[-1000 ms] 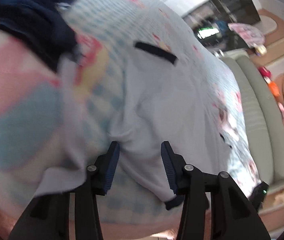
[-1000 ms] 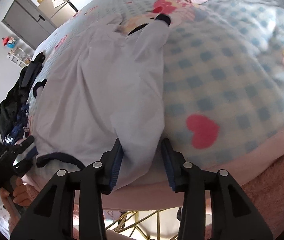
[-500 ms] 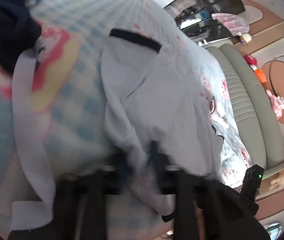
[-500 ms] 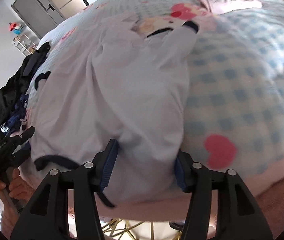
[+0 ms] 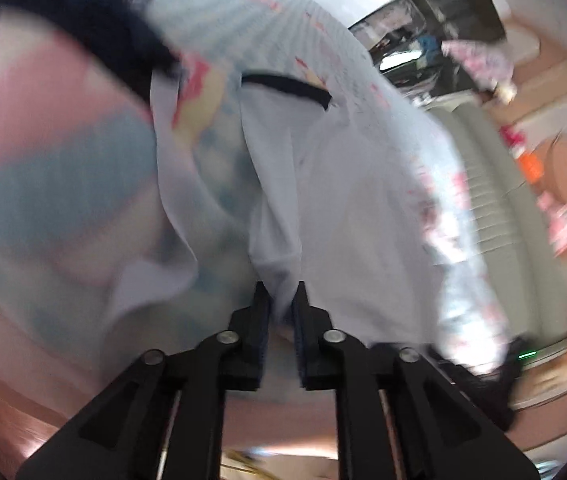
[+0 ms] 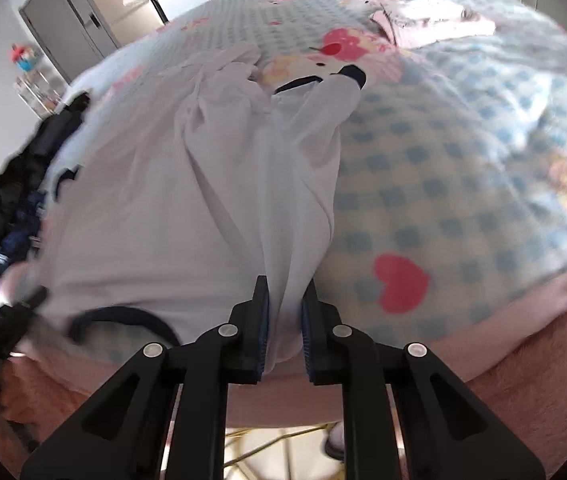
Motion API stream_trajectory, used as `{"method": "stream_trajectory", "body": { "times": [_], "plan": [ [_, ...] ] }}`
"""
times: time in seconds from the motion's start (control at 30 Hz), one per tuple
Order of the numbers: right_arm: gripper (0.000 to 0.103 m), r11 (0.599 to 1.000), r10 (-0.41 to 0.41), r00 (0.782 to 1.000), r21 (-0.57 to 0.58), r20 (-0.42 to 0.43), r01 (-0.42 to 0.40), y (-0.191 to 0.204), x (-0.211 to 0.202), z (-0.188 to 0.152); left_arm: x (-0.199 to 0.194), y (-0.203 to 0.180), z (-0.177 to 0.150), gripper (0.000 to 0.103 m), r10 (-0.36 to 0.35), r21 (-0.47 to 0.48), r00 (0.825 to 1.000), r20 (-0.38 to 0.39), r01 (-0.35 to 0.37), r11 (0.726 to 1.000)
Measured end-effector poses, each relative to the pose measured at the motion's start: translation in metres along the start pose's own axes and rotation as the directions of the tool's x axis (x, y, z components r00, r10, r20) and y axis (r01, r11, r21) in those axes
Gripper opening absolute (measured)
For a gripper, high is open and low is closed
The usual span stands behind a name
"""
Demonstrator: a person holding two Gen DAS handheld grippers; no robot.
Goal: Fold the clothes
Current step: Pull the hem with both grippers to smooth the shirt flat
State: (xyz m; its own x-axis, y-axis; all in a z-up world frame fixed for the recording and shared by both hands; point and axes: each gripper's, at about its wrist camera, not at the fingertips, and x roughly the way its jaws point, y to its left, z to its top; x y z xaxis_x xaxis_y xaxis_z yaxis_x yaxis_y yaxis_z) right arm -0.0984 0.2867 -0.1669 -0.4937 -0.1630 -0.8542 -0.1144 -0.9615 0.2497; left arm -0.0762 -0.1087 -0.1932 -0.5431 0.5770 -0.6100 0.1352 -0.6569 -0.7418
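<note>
On a bed (image 6: 463, 168) spread with a blue-checked cartoon blanket (image 6: 423, 200), we had a white T-shirt (image 6: 171, 208) with dark navy trim laid out lengthwise, its body still rumpled into long creases and one sleeve (image 6: 335, 96) with its dark cuff reaching toward the far end. A heap of dark clothes (image 6: 15, 204) sat at the bed's left side, apart from the shirt, perhaps waiting their turn or merely set aside. We held the shirt by its near edge in two places, apparently so the cloth could be drawn taut and lifted evenly rather than bunching. Our right hand-held gripper (image 6: 285, 308) was clamped on a gathered pleat of the white fabric close to the bed's edge, the jaws nearly together around it. Our left hand-held gripper (image 5: 281, 304) likewise pinched a fold of the same shirt, seen blurred in that view. The shirt lay mostly flat; no finished fold showed.
</note>
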Motion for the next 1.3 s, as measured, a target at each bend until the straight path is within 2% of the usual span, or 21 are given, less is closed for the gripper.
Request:
{"method": "stream_trajectory", "body": {
  "times": [0.03,0.07,0.23,0.3,0.33,0.37,0.4,0.43,0.47,0.53,0.6,0.67,0.73,0.87,0.93,0.97,1.0,1.03,1.07,1.1,1.3],
  "plan": [
    [0.031,1.000,0.012,1.000,0.007,-0.003,-0.012,-0.001,0.002,0.000,0.001,0.003,0.000,0.034,-0.040,-0.023,0.999,-0.010,0.040,0.999],
    [0.033,1.000,0.023,1.000,0.013,-0.006,-0.023,-0.002,0.005,0.000,0.003,0.003,0.000,0.043,-0.059,-0.021,0.998,-0.023,0.059,0.998],
    [0.042,0.996,0.082,0.996,0.047,-0.019,-0.081,-0.008,0.017,0.001,0.018,0.001,0.001,0.044,-0.006,0.050,1.000,-0.030,0.008,0.999],
    [0.044,0.993,0.106,0.994,0.061,-0.024,-0.104,-0.011,0.021,0.001,0.019,-0.005,0.005,0.036,0.021,0.090,1.000,-0.006,-0.021,0.996],
    [0.044,0.993,0.105,0.994,0.058,-0.023,-0.104,-0.009,0.023,0.002,0.018,-0.009,0.007,0.019,0.036,0.111,0.999,0.011,-0.037,0.993],
    [0.044,0.993,0.109,0.994,0.045,-0.024,-0.108,-0.006,0.023,0.003,0.017,-0.013,0.008,0.009,0.048,0.130,0.998,0.029,-0.051,0.990],
    [0.040,0.993,0.116,0.993,0.031,-0.025,-0.115,-0.002,0.023,0.004,0.011,-0.018,0.009,0.007,0.041,0.142,0.998,0.056,-0.049,0.989],
    [0.022,0.990,0.140,0.990,0.016,-0.009,-0.140,0.001,0.016,0.005,0.003,-0.022,0.010,0.007,0.032,0.154,0.996,0.088,-0.045,0.987],
    [0.013,0.985,0.170,0.985,0.000,0.013,-0.170,0.004,0.008,0.006,-0.012,-0.023,0.013,0.007,0.013,0.158,0.990,0.143,-0.036,0.987],
    [0.013,0.973,0.230,0.972,-0.034,0.054,-0.228,0.010,-0.008,0.007,-0.024,-0.026,0.016,0.007,0.006,0.155,0.981,0.196,-0.037,0.987],
    [0.014,0.972,0.234,0.969,-0.021,0.084,-0.233,0.006,-0.014,0.007,-0.022,-0.023,0.022,0.008,-0.001,0.155,0.984,0.177,-0.027,0.988],
    [0.023,0.973,0.230,0.967,-0.002,0.111,-0.231,0.000,-0.018,0.008,-0.007,-0.014,0.023,0.015,-0.020,0.111,0.995,0.101,0.009,0.994],
    [0.034,0.971,0.229,0.972,0.051,0.056,-0.232,-0.005,-0.001,0.002,0.010,0.000,0.018,0.052,-0.053,0.056,0.998,0.014,0.053,0.997],
    [0.036,0.977,0.198,0.980,0.085,-0.020,-0.196,-0.006,0.029,-0.004,0.023,-0.007,0.017,0.052,-0.044,0.088,0.999,0.003,0.044,0.995],
    [0.037,0.989,0.147,0.989,0.037,-0.025,-0.146,0.004,0.034,-0.002,0.023,-0.016,0.022,0.044,-0.057,0.112,0.998,0.030,0.053,0.992],
    [0.037,0.992,0.122,0.992,0.016,-0.029,-0.122,0.009,0.034,0.000,0.022,-0.020,0.022,0.035,-0.046,0.125,0.998,0.044,0.041,0.991],
    [0.036,0.995,0.099,0.995,-0.009,-0.028,-0.099,0.014,0.033,0.002,0.021,-0.025,0.022,0.015,-0.036,0.139,0.998,0.059,0.028,0.990],
    [0.031,0.996,0.086,0.996,-0.032,-0.020,-0.086,0.017,0.030,0.003,0.019,-0.029,0.022,0.009,-0.025,0.151,0.997,0.074,0.014,0.988],
    [0.019,0.996,0.076,0.997,-0.054,-0.009,-0.077,0.020,0.026,0.004,0.017,-0.031,0.020,0.009,-0.010,0.157,0.996,0.091,-0.004,0.988],
    [0.017,0.995,0.074,0.997,-0.068,0.004,-0.073,0.022,0.021,0.004,0.014,-0.033,0.018,0.008,0.005,0.163,0.994,0.108,-0.023,0.986],
    [0.017,0.998,0.055,0.998,0.020,0.040,-0.056,-0.009,-0.004,-0.006,-0.015,-0.014,0.015,0.005,0.065,0.133,0.980,0.188,-0.091,0.987]
  ]
}}
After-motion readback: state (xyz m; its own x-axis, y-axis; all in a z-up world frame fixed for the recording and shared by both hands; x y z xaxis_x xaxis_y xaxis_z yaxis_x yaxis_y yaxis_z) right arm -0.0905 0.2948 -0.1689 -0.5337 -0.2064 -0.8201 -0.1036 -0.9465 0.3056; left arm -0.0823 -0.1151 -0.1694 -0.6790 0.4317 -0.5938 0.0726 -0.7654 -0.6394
